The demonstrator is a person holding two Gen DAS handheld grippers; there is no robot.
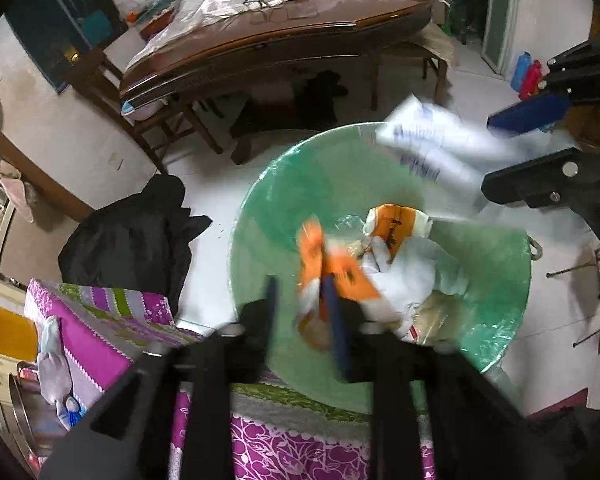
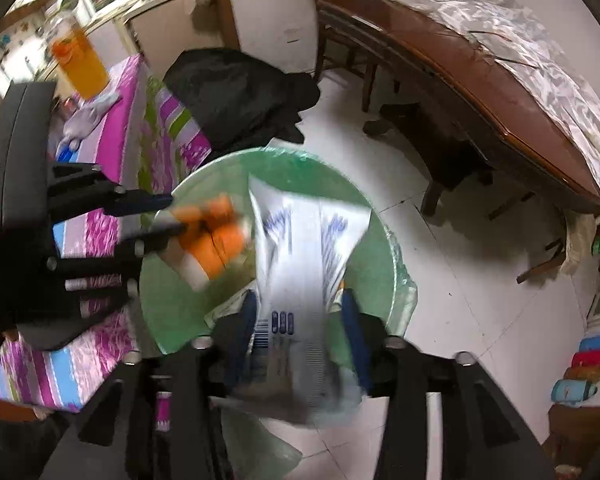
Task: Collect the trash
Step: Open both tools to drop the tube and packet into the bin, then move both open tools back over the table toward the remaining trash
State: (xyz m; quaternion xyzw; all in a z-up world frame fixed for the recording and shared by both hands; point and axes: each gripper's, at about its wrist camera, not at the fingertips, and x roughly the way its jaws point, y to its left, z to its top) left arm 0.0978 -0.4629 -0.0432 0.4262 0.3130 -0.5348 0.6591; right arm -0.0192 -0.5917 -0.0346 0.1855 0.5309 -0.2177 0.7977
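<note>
While both wrappers hang over the bin [image 2: 172, 304], your left gripper [image 1: 306, 308] stands spread beside the orange wrapper [image 1: 332, 268], and your right gripper [image 2: 300, 320] stands spread around the white packet [image 2: 300, 248], its length pointing straight down into the bin.

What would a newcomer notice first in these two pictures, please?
The big green bin fills the middle, lined with plastic and already holding wrappers. Over it, the left claw has an orange wrapper between its fingers, and the right claw a white bag, both blurred. A purple cloth lies beside the bin.
</note>
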